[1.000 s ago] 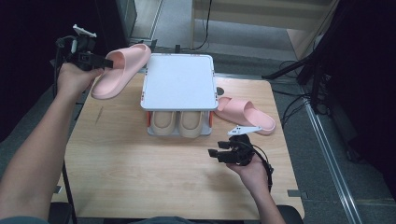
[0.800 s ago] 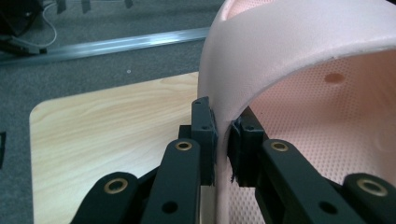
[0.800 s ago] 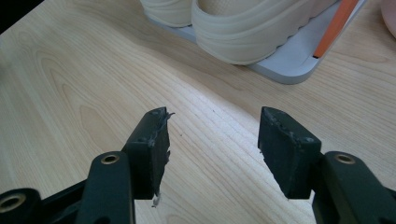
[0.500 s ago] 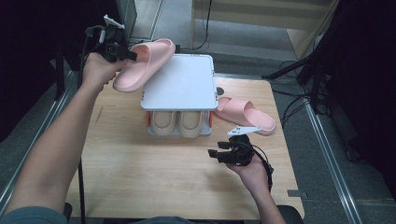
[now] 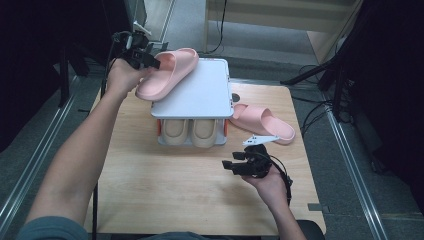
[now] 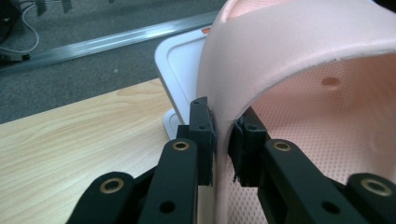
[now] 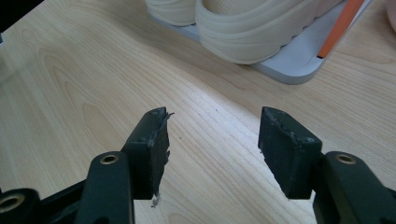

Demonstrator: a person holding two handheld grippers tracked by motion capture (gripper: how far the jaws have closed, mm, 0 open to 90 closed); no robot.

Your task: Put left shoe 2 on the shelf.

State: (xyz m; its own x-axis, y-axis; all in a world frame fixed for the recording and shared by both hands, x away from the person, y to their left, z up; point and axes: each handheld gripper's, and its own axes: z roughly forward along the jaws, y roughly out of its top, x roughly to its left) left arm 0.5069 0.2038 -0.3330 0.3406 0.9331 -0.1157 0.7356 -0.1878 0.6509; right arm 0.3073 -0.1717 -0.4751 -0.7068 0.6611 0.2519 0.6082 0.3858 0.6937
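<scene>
My left gripper (image 5: 151, 62) is shut on the strap of a pink slipper (image 5: 170, 70) and holds it tilted over the back left corner of the white rack's top (image 5: 200, 95). In the left gripper view both pads (image 6: 203, 128) press the strap of that slipper (image 6: 303, 60); the jaws have just eased a little wider with the strap still between them. A second pink slipper (image 5: 262, 121) lies on the table right of the rack. My right gripper (image 5: 231, 165) rests open near the front of the table, nothing between its jaws (image 7: 212, 144).
A pair of cream slippers (image 5: 192, 131) sits on the rack's lower shelf, close ahead of the right gripper (image 7: 252, 32). The wooden table (image 5: 165, 190) has bare room in front. Metal floor rails run along both sides.
My left hand has carried the pink slipper to the right, from beside the table's left edge to over the rack's top. The right hand has stayed put.
</scene>
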